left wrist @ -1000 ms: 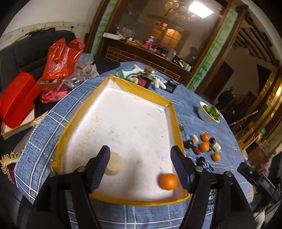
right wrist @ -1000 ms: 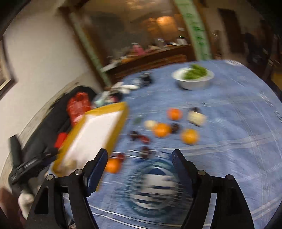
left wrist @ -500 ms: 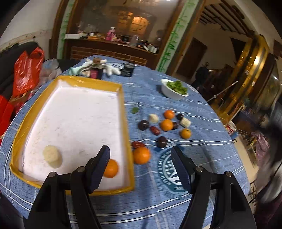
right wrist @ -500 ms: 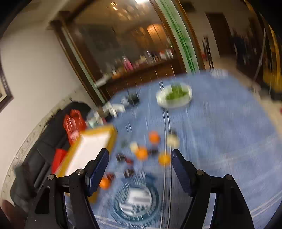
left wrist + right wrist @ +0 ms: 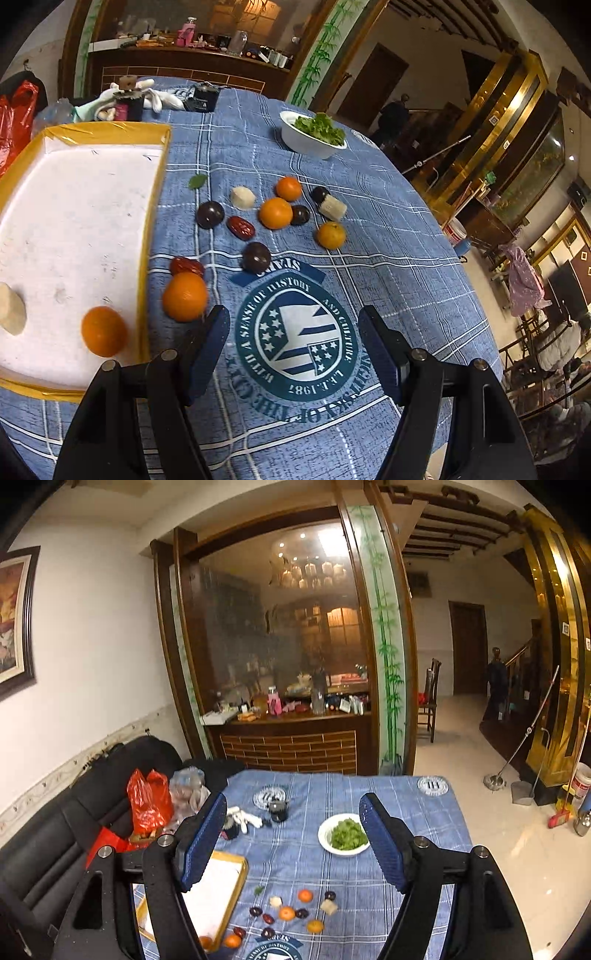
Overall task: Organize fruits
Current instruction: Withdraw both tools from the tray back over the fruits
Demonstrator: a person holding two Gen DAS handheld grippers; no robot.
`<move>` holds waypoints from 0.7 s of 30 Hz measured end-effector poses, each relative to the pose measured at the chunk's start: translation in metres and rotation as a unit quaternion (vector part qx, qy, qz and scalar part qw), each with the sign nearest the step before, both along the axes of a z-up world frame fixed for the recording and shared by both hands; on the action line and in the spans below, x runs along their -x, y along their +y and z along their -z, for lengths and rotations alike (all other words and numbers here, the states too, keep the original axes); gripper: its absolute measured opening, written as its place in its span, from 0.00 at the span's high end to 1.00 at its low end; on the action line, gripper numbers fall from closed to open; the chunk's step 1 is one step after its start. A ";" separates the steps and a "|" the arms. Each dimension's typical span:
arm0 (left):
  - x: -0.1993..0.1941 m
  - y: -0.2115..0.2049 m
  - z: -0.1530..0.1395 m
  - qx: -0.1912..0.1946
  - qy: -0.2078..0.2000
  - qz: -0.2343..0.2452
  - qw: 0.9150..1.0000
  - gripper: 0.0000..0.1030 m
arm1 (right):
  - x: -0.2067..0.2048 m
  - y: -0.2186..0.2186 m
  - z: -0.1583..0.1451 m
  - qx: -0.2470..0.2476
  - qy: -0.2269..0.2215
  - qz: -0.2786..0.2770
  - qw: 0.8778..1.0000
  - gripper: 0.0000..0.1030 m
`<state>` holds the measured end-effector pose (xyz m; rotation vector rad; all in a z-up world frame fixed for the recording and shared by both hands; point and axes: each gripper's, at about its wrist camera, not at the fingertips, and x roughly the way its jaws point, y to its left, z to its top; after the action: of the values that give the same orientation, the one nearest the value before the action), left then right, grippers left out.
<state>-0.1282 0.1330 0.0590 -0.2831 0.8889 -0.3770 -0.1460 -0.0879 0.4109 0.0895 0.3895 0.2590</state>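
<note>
Left hand-held gripper [image 5: 291,347] hangs low over the counter [image 5: 406,258], jaws standing apart with nothing between them but the round emblem [image 5: 299,343] printed on the blue checked cloth. Just off its left finger sits an orange [image 5: 184,301], with a red date [image 5: 186,266] touching it on the far side. The yellow-rimmed tray [image 5: 147,229] lies to the left, and inside it, near the front corner, there is one orange [image 5: 104,331] and a pale peeled chunk [image 5: 11,308] further left. Out on the cloth the rest of the fruit is scattered in a loose cluster: three more oranges [image 5: 275,213], dark round plums [image 5: 210,214], another red date [image 5: 241,227] and two pale chunks [image 5: 242,198], with a small green leaf [image 5: 197,181] near the tray's edge. Beyond them stands a white bowl of greens [image 5: 312,134]. Right hand-held gripper [image 5: 293,843] is up high, looking down on the whole counter from a distance, jaws parted and empty, the bowl showing between its fingers and the fruit cluster far below.
</note>
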 end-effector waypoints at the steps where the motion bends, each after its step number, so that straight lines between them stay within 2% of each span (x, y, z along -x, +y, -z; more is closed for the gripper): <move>1: 0.001 0.000 0.000 0.001 0.000 0.001 1.000 0.31 | 0.000 0.002 -0.002 0.002 0.000 0.002 1.000 0.23; 4: 0.002 0.002 0.000 0.010 -0.003 0.002 1.000 0.31 | -0.003 0.005 -0.003 0.001 0.000 0.004 1.000 0.17; 6: 0.001 0.003 -0.001 0.008 -0.005 0.000 1.000 0.26 | -0.005 0.007 0.014 0.007 0.010 -0.001 1.000 0.15; 7: 0.001 0.003 -0.001 0.004 -0.007 -0.005 1.000 0.23 | -0.006 0.009 0.029 0.011 0.021 -0.006 1.000 0.15; 10: 0.001 0.003 0.000 0.013 -0.011 -0.001 1.000 0.22 | -0.011 0.008 0.083 0.004 0.059 -0.007 0.998 0.15; 14: 0.000 -0.002 0.005 0.012 -0.003 0.014 1.000 0.22 | -0.009 -0.005 0.161 -0.033 0.111 -0.010 0.993 0.15; 18: -0.001 -0.006 0.009 0.014 0.003 0.019 1.000 0.22 | 0.007 -0.022 0.228 -0.055 0.132 0.015 0.990 0.15; 21: -0.001 -0.010 0.009 0.018 0.002 0.025 1.000 0.22 | 0.018 -0.035 0.258 -0.058 0.139 0.039 0.988 0.15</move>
<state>-0.1276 0.1225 0.0500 -0.2960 0.8957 -0.4396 -0.1645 -0.1229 0.1524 0.2573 0.6476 0.1911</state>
